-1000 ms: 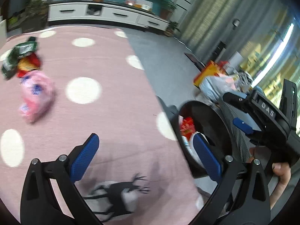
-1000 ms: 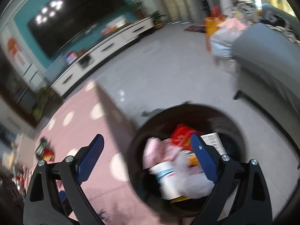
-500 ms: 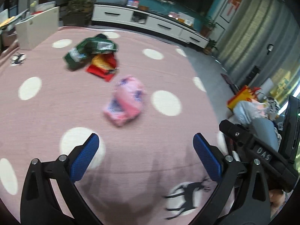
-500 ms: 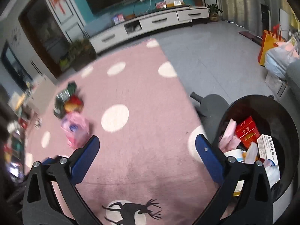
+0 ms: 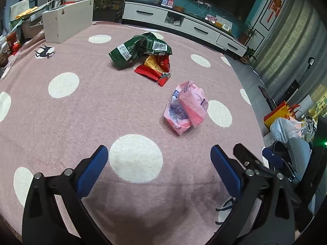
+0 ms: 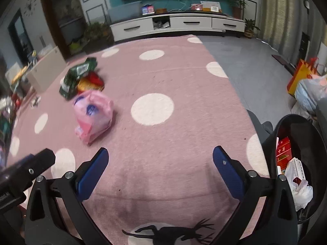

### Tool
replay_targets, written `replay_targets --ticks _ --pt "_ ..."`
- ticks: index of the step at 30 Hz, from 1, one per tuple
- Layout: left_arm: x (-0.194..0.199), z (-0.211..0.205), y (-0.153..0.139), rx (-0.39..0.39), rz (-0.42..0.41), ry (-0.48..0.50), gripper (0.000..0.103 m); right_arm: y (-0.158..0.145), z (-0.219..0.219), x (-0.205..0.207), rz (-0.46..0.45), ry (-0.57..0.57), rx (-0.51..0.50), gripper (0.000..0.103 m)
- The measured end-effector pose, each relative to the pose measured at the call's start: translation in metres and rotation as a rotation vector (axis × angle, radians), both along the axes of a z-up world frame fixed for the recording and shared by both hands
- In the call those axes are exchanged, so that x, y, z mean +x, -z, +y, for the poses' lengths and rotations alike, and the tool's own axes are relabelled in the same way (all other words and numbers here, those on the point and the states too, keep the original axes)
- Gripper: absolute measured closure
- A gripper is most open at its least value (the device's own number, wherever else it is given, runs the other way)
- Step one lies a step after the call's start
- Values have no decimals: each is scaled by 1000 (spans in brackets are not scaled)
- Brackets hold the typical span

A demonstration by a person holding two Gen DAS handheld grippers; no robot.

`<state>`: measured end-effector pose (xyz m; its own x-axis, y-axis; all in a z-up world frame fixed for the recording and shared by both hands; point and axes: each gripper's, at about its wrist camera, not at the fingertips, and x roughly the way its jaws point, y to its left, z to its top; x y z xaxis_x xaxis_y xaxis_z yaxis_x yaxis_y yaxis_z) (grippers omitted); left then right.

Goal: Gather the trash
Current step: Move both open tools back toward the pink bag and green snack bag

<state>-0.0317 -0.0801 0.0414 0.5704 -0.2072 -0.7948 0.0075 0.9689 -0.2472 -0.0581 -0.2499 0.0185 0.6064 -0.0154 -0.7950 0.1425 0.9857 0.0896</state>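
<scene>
Since the earlier frame: both views have swung off the bin and onto the rug; the wrappers now sit near mid-frame.

Left wrist view: left claw [image 5: 159, 164] spread wide, nothing between its pads, above the pink spotted rug [image 5: 61, 122]. Pink plastic bag [image 5: 185, 108] lies on the rug right of centre. Green snack bag [image 5: 141, 49] lies at upper centre, overlapping the red-yellow wrapper [image 5: 156, 66] just below it. The right claw's body shows at the right edge.

Right wrist view: right claw [image 6: 160, 160] spread wide, empty. Pink plastic bag at left of centre, blurred; green snack bag and red-yellow wrapper beyond it, upper left. Black trash bin [image 6: 306, 126] at the right edge, with a red box [image 6: 283, 153] and white packaging inside.
</scene>
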Motion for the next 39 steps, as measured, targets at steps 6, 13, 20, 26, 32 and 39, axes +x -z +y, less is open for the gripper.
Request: replay_targets --ticks 6,13,20,26,32,39 --pt "-4 0 -5 -28 -7 -4 3 -2 10 -2 1 -17 -78 3" --pt "-5 0 -5 -83 -2 5 3 -4 6 -3 9 2 -74 3" --pt "-4 -3 -4 -92 2 23 3 -5 3 -4 10 5 -66 3" --pt "-3 -5 -1 -84 9 33 3 -6 3 -5 6 2 -73 3" --pt "-3 -7 2 -88 20 49 3 -5 3 -5 12 3 -80 3" --pt "-1 -8 5 -84 23 58 3 -5 4 -5 16 1 -91 3"
